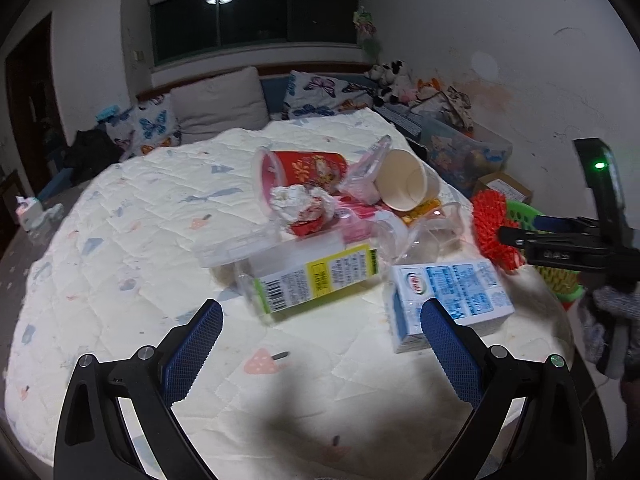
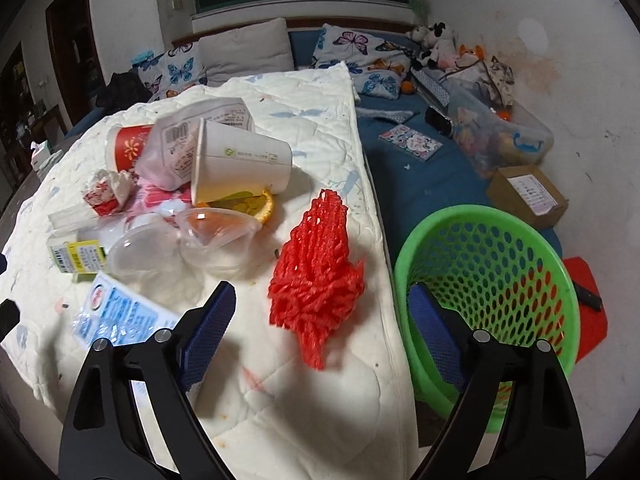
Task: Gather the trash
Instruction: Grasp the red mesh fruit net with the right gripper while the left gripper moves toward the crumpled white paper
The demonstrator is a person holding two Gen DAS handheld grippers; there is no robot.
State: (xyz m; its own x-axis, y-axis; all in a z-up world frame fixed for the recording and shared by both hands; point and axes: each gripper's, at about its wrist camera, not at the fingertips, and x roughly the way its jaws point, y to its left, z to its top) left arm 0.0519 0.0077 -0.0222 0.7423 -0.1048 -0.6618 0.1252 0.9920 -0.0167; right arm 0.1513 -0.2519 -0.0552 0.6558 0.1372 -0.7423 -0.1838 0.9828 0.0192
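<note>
Blue-and-white carton [image 1: 448, 296] partly hidden behind the left gripper's right finger [image 1: 450, 356]; its print blurred in the right wrist view; green basket [image 2: 520, 220] near rim masked by the right gripper's right finger [image 2: 436, 336]; yellow item [image 2: 256, 204] mostly covered beneath the paper cup [image 2: 240, 160], identity unclear.

On the quilt [image 2: 320, 92], the net [image 2: 316, 272] is being seen at center, with the paper cup [image 2: 240, 164] at eleven o'clock, the carton [image 2: 116, 316] at nine o'clock, and the basket [image 2: 492, 280] off the quilt at three o'clock.
</note>
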